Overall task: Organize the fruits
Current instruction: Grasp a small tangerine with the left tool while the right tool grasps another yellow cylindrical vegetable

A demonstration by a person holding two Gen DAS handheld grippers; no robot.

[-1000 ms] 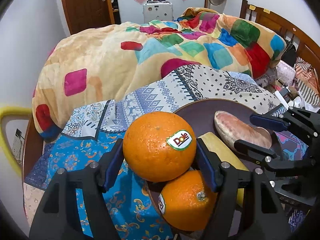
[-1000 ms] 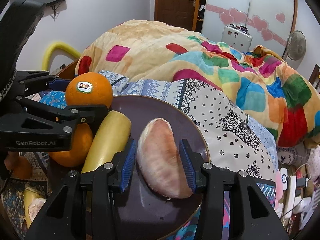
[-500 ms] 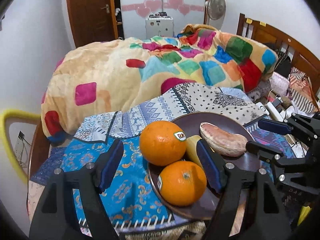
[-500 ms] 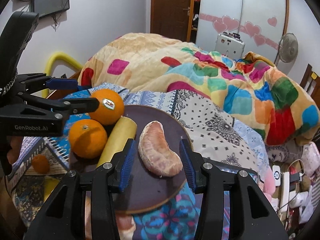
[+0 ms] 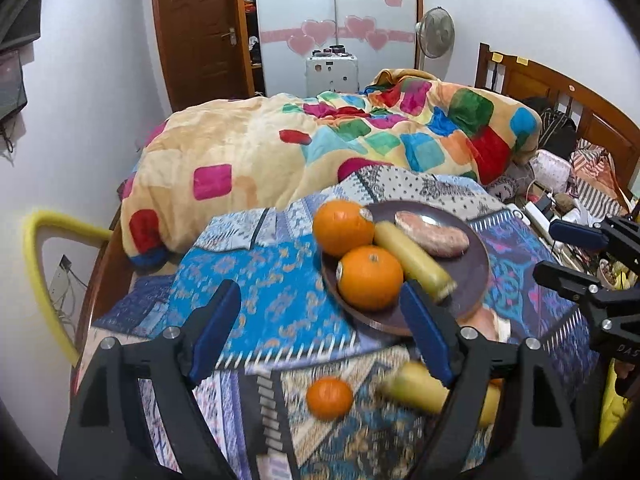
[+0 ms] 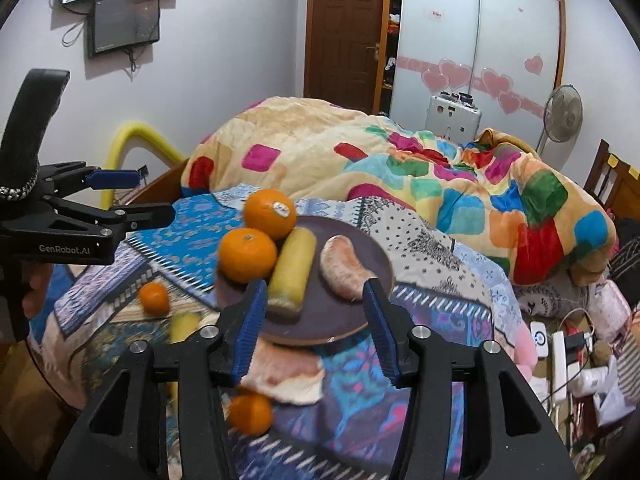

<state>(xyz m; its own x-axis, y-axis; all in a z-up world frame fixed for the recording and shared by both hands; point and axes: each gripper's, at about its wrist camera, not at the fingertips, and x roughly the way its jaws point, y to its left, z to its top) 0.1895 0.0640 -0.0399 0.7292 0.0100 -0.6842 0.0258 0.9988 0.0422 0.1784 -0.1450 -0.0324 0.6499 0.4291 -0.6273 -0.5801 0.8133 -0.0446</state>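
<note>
my left gripper [image 5: 320, 330] and right gripper [image 6: 314, 322] jaws both released, empty | loose fruit below blurry | plate [image 6: 376, 256]: two oranges [image 6: 248, 254], yellow fruit [image 6: 292, 270], peeled segment [image 6: 342, 270]

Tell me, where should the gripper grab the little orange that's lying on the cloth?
Probably straight from above, fingers closing across the middle of the small orange. It's round, so the widest part holds best. It lies alone on the patterned cloth, with room on both sides for the left gripper.

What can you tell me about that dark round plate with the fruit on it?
The plate is round, shallow, dark brownish purple, matte, perhaps wood. It lies flat on the patterned cloth and carries two oranges at its left edge, a yellow cylindrical piece and a peeled pinkish segment. Neither gripper touches it; more fruit lies on the cloth in front of it.
</note>
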